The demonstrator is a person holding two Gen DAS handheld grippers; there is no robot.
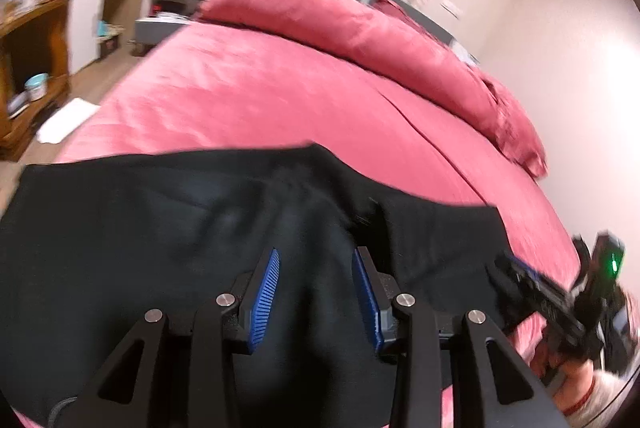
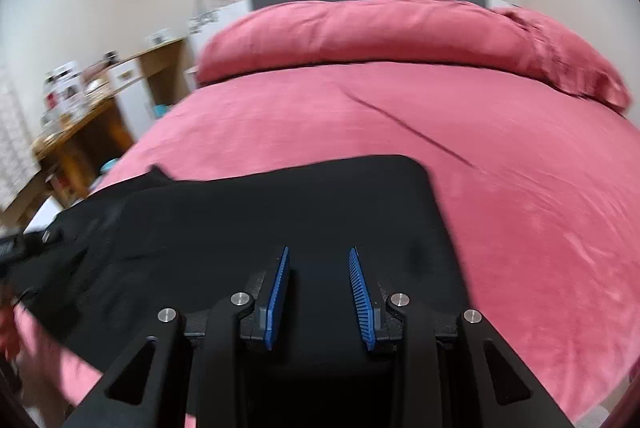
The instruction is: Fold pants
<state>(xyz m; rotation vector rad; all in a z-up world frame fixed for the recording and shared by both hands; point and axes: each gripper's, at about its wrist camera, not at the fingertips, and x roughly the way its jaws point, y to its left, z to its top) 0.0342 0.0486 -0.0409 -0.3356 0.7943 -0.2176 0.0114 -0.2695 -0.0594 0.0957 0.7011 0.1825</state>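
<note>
Black pants (image 1: pixel 200 228) lie spread across the near end of the red bed (image 1: pixel 260 87). Left hand-held gripper (image 1: pixel 316 268) angled down over the pants, jaws apart at a moderate gap, nothing clamped. Right hand-held gripper (image 2: pixel 319 264) angled down likewise over the pants' right end, jaws narrower, gap clear.

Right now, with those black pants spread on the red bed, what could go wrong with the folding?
Two risks, as guesses. Both the left tongs and the right tongs hang open over the black fabric pants with nothing pinched, so a grab might catch only the top layer and drag the fold askew. The cloth already bunches on the side toward the left tongs, which could get folded in. The soft red bedspread may also wrinkle up under a pull.
</note>
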